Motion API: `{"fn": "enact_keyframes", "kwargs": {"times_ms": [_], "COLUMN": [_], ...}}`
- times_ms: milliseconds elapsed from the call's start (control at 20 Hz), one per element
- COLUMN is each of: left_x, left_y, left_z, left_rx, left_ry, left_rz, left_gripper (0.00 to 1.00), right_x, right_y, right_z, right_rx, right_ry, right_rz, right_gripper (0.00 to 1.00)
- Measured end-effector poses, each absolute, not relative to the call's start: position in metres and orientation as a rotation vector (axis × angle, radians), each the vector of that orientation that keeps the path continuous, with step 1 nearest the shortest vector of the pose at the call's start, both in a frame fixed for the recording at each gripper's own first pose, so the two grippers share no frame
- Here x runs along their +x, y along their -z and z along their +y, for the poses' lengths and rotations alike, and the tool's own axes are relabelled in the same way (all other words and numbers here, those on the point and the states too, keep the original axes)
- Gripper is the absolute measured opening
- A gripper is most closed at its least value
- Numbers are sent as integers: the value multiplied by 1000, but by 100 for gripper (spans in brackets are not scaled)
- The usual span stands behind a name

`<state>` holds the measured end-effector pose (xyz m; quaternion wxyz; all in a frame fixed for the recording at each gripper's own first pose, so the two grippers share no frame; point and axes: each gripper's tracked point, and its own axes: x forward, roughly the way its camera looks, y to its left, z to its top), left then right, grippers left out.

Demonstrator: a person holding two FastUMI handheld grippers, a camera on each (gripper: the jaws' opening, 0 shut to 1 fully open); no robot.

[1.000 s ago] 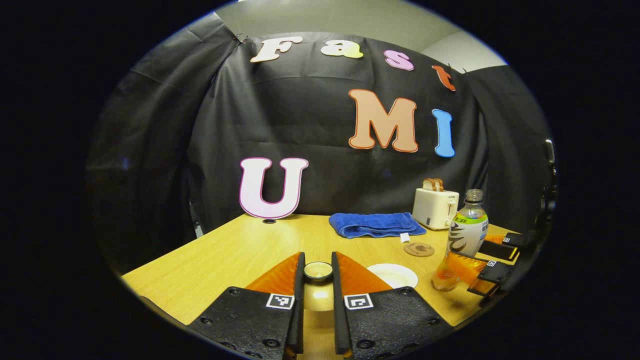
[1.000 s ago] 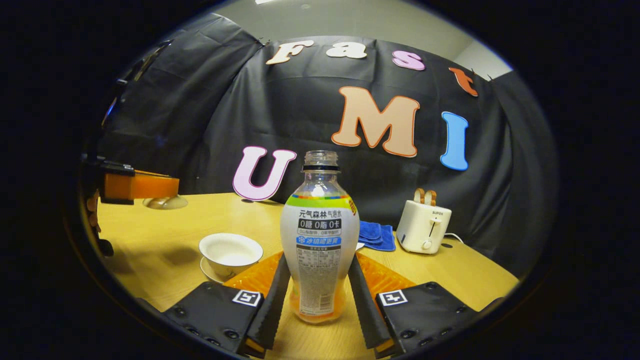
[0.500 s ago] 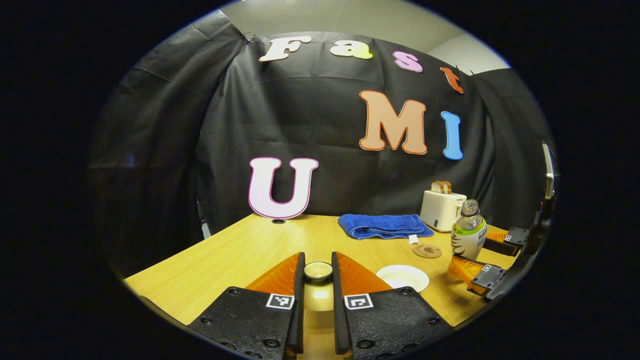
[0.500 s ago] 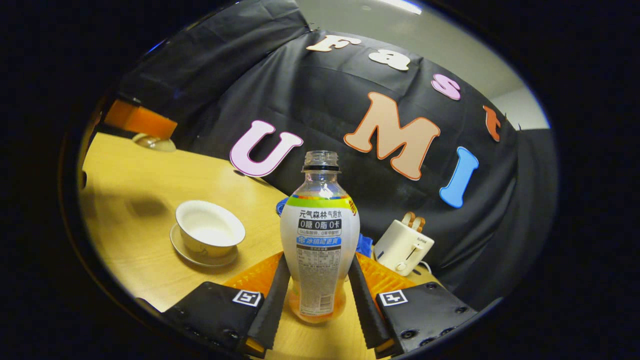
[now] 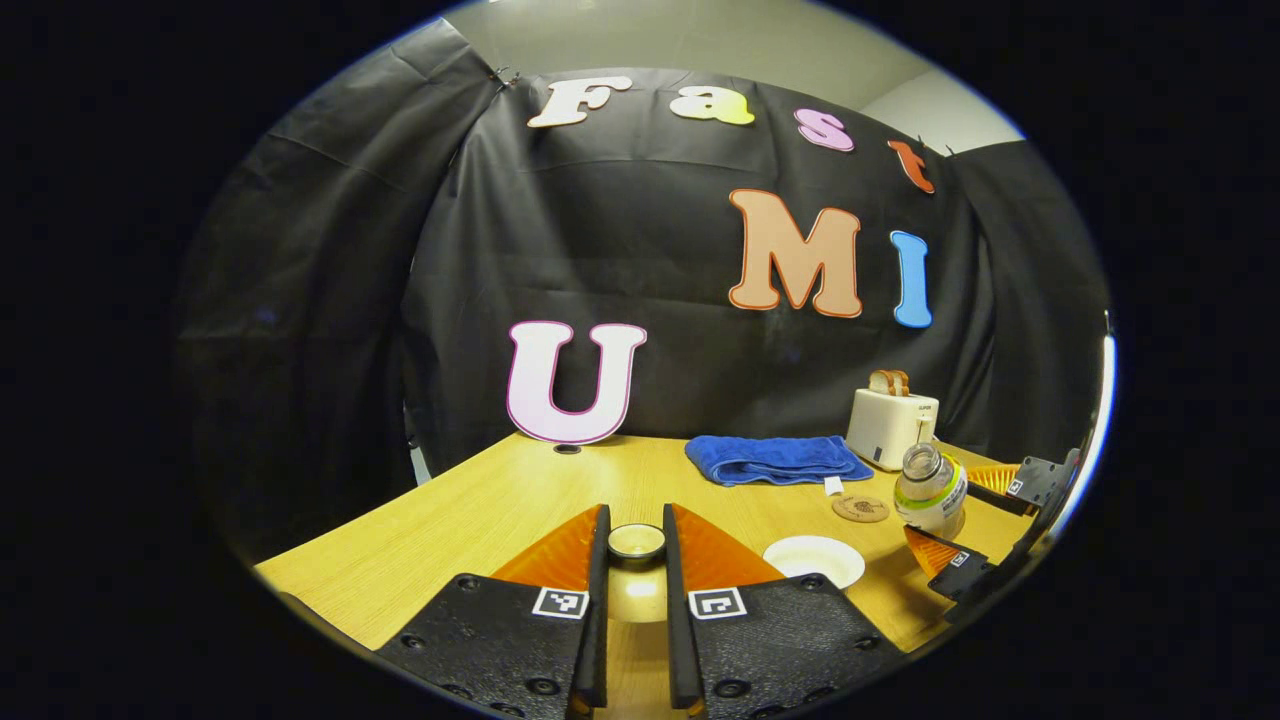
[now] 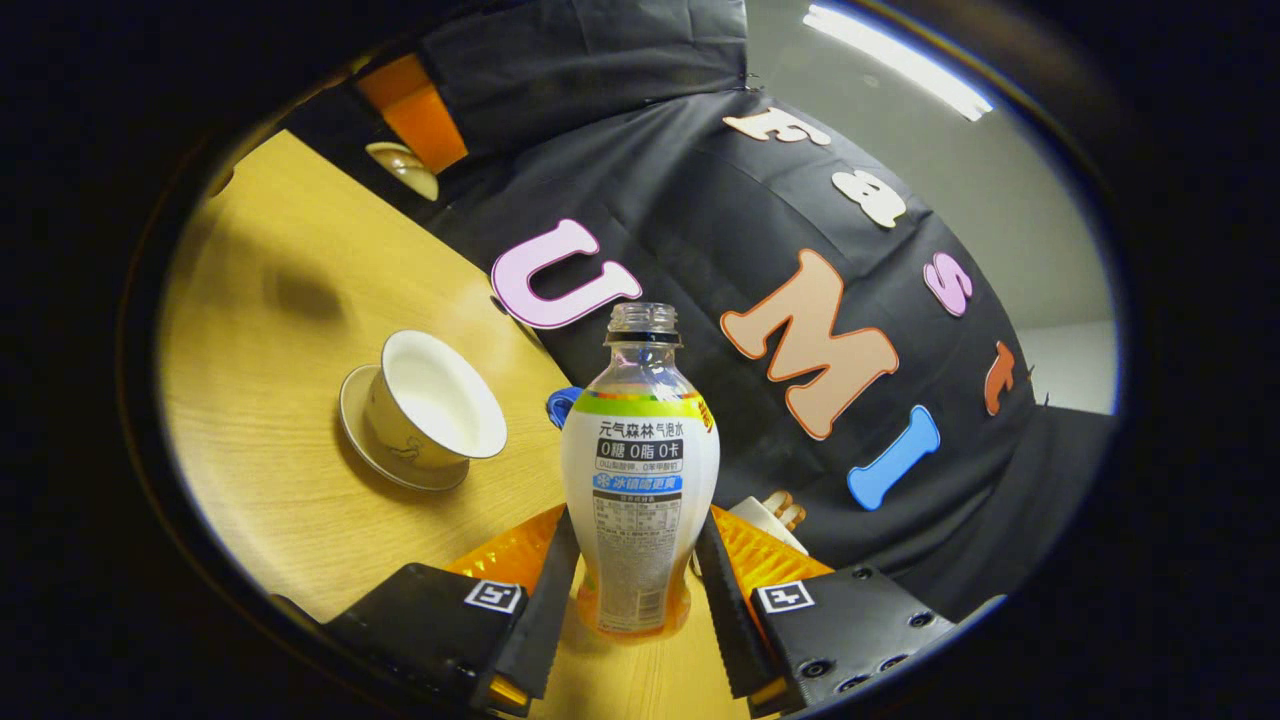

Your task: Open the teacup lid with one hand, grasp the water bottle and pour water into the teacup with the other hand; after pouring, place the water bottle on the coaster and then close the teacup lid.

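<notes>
A: Where's the teacup [image 6: 435,410] from the water bottle [image 6: 640,470]?
B: Left-centre in the right gripper view, on the desk [image 6: 270,440]; the clamped bottle's neck points up-frame, its mouth right of the cup.
A: Left fingers [image 5: 601,560]?
B: Clenched on the teacup lid [image 5: 636,541].

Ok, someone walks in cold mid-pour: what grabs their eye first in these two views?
First the uncapped bottle, clamped in the right claw and tipped toward the open teacup on its saucer at the left of the right gripper view. Then the lid, pinched by its knob in the left claw above the table, with the coaster bare behind the cup.
</notes>
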<state>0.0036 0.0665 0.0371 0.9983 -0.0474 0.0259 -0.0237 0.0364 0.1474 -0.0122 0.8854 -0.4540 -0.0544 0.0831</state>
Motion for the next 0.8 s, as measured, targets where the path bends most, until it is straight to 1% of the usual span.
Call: {"fn": "enact_keyframes", "kwargs": {"times_ms": [250,550,800], "left_x": [3,1,3], "left_y": [-40,-44,-42], "left_z": [69,75,79], "left_rx": [-85,-82,-84], "left_ry": [44,34,26], "left_rz": [46,39,41], "left_gripper": [22,22,22], "right_x": [38,41,45], "right_y": [12,19,18], "right_z": [144,144,145], "right_rx": [-1119,-1267,-1344], "right_ry": [-148,-145,-172], "right_rz": [-161,-200,-214], "right_gripper": [70,70,70]}}
